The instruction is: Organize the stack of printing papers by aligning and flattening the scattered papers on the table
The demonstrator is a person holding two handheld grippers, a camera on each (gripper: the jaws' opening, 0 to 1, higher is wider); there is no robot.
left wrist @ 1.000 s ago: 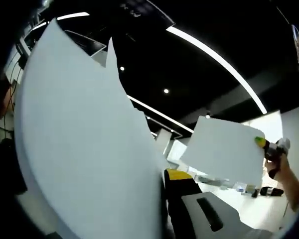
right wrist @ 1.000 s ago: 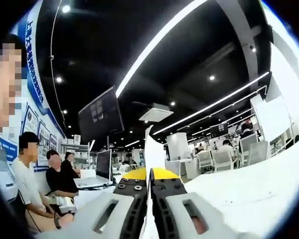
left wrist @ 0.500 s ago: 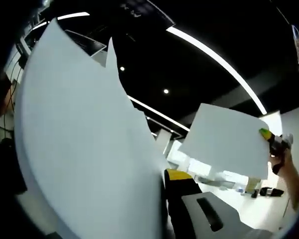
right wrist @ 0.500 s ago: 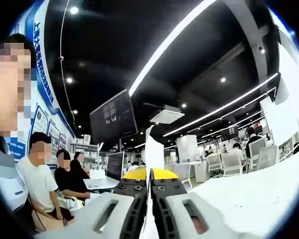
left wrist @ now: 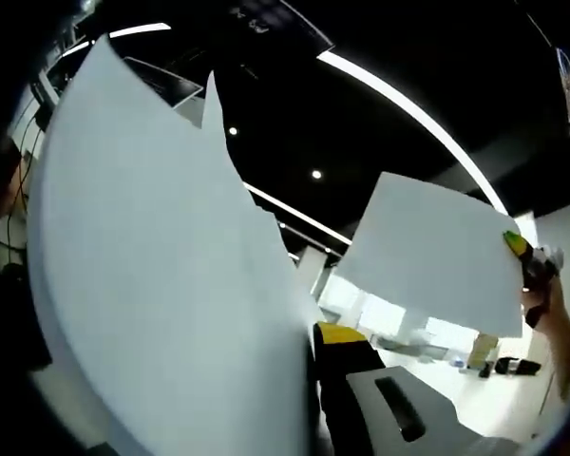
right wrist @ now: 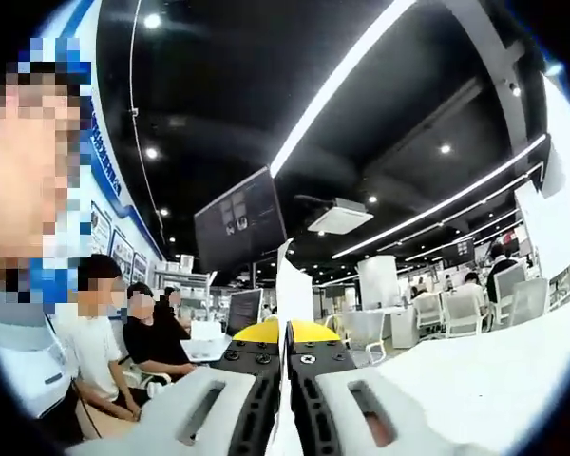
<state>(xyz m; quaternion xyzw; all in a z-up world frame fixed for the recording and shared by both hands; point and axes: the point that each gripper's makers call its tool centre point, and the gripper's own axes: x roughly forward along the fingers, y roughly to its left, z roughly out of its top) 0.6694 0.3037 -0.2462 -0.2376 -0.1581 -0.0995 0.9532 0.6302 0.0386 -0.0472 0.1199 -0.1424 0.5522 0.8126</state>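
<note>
**Paper sheets held up in both grippers**

Paper dominated the left gripper view: a large, plain white sheet (left wrist: 161, 275) rose from the bottom of the frame and curved up toward the top left, its upper edge ragged with a pointed corner, as if more than one sheet overlapped there. It covered most of the left gripper (left wrist: 318, 380), of which one pale jaw with a yellow tip showed at the lower middle, pressed against the sheet's edge; the other jaw was hidden, so whether the jaws were clamped could not be told for certain.

Further right, a second white sheet (left wrist: 427, 252), flat and roughly square, hung tilted in the air against the dark ceiling (left wrist: 380, 104). A yellow-tipped gripper pinched its right edge, with a person's hand (left wrist: 551, 304) behind it.

In the right gripper view, the right gripper (right wrist: 286, 356) had its two jaws drawn close together on a thin white sheet seen edge-on (right wrist: 292, 290), standing upright between the yellow tips. Seated people (right wrist: 147, 332) and a hanging dark screen (right wrist: 242, 223) lay beyond.
</note>
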